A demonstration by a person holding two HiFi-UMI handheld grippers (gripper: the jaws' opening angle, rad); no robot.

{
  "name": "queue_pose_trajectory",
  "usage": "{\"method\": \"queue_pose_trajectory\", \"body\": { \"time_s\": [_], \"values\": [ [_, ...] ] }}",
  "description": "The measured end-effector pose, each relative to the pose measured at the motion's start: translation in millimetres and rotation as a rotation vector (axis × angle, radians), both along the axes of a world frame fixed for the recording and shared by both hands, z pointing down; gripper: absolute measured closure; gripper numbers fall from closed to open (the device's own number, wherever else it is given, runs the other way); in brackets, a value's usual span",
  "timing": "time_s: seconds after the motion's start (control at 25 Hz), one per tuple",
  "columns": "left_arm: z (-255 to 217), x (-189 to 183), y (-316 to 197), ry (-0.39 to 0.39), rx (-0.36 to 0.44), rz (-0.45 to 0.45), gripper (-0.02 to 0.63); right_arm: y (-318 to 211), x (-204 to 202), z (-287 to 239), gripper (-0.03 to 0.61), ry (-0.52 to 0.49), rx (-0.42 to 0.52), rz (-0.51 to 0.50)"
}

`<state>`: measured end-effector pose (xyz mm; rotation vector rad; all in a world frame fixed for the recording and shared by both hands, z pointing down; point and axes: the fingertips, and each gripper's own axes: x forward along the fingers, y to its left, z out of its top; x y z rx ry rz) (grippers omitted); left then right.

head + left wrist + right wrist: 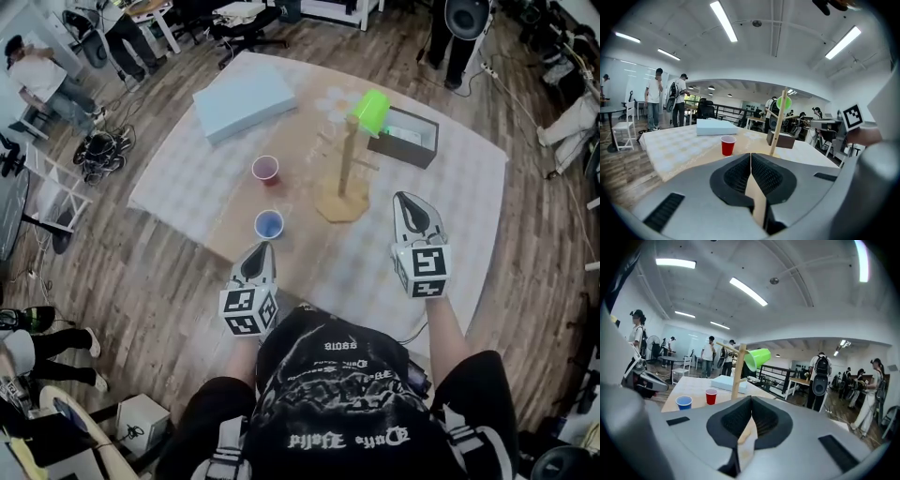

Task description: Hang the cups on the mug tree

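Blue cup (269, 224) stands upright, mouth up, on the tabletop (441, 187) just past the tip of my left gripper (264, 247), whose fingers are pressed together with nothing between them (its own view shows only a thin seam). My right gripper (404, 198) hangs over the near right part of the tabletop, well apart from the left one; its fingers meet at the tips too and hold nothing. Beyond the blue cup, a little farther from me, the red cup (265, 169) also stands upright, apart from its neighbour. To the right of both, between my two grippers and farther out, rises the wooden mug tree (348, 155) on its flat base. A green cup (372, 111) hangs tilted on one of its upper pegs, mouth toward the post. Just behind the tree lies a dark box (410, 141), and far left on the cloth rests a flat light blue box (244, 101).
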<state>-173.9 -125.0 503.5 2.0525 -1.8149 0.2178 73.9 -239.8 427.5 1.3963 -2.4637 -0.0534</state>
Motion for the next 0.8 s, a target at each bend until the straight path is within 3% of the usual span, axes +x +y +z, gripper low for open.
{"method": "queue_pose_trajectory", "body": {
  "time_s": [0.44,0.56,0.8],
  "values": [
    [-21,-61,-76,0.095,-0.023,-0.076,0.589,51,2,81,0.569,-0.055,-0.229,0.030],
    [-17,-68,-97,0.135,-0.044,-0.072,0.506,64,-1,98,0.569,-0.056,-0.275,0.032],
    [0,-84,-139,0.170,-0.110,-0.087,0.475,72,7,120,0.569,-0.041,-0.329,0.096]
  ]
}}
